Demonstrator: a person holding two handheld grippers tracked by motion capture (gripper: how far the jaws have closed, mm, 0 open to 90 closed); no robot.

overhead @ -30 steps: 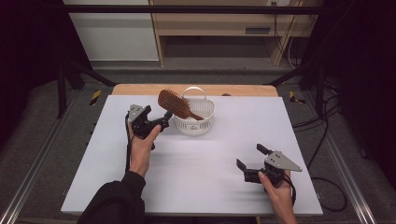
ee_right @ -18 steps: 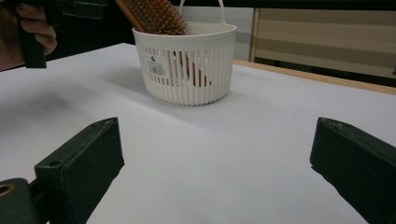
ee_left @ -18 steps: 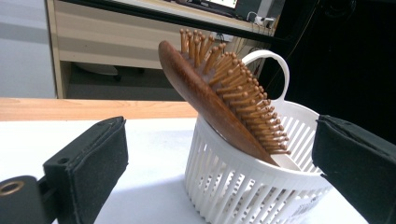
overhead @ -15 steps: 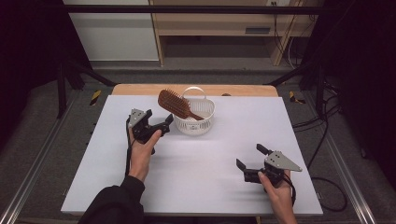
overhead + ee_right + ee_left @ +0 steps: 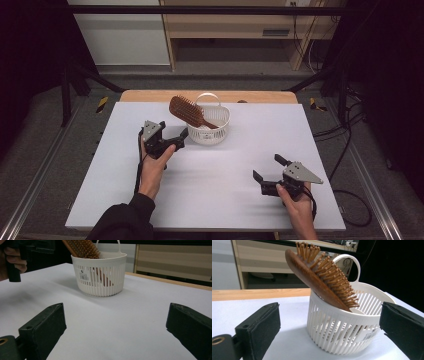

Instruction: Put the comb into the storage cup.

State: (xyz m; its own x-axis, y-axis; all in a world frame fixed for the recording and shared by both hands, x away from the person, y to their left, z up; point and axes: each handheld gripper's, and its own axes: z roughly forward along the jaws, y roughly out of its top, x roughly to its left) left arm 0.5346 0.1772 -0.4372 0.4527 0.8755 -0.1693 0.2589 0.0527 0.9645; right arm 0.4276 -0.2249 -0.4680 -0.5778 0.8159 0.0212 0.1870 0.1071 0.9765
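From the high view a wooden hairbrush (image 5: 191, 112) leans head-up in a white basket (image 5: 212, 131) on the white table (image 5: 240, 150), the left gripper (image 5: 176, 140) gaping beside it, while both gripper views show the right gripper (image 5: 266, 167) and left alike with jaws apart, empty.

The counter (image 5: 210, 195) is a white sheet laid over a wooden top, whose bare wood shows as a strip along the far edge. A white slotted basket (image 5: 212, 131) with a loop handle stands directly on it near the far edge, slightly left of the middle. A brown wooden hairbrush (image 5: 187, 111) rests in the basket, its bristled head leaning out over the rim toward the far left corner.
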